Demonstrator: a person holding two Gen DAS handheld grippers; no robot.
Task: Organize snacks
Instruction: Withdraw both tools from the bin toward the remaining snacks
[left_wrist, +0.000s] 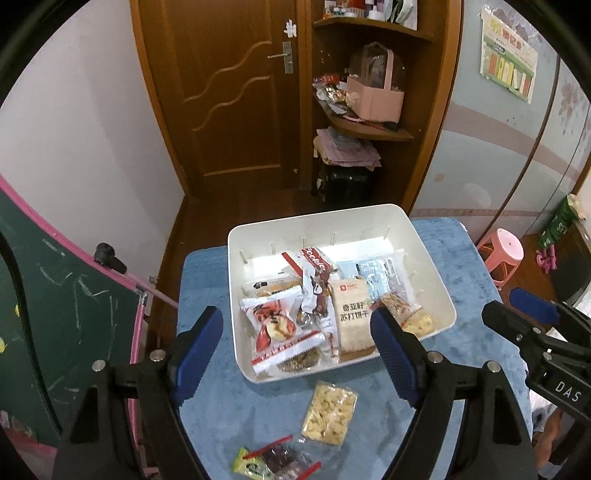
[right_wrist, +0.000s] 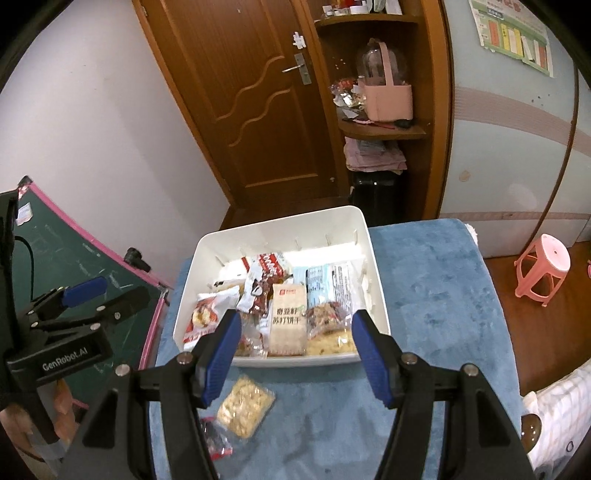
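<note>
A white bin (left_wrist: 436, 266) (right_wrist: 373, 258) sits on a blue cloth-covered table (left_wrist: 221, 413) (right_wrist: 424, 295) and holds several snack packets, among them a beige cracker pack (left_wrist: 352, 317) (right_wrist: 288, 321) and a red-and-white pack (left_wrist: 275, 325). In front of the bin lie a clear pack of pale nuts (left_wrist: 328, 415) (right_wrist: 243, 404) and small wrapped sweets (left_wrist: 275, 459) (right_wrist: 216, 437). My left gripper (left_wrist: 295, 328) is open and empty above the bin's near edge. My right gripper (right_wrist: 295, 332) is open and empty, also over the near edge.
A green chalkboard with a pink frame (left_wrist: 55, 314) (right_wrist: 74, 258) stands left of the table. A wooden door (left_wrist: 229, 92) and corner shelves with a pink basket (left_wrist: 376, 99) are behind. A pink stool (left_wrist: 502, 254) (right_wrist: 543, 269) stands at the right.
</note>
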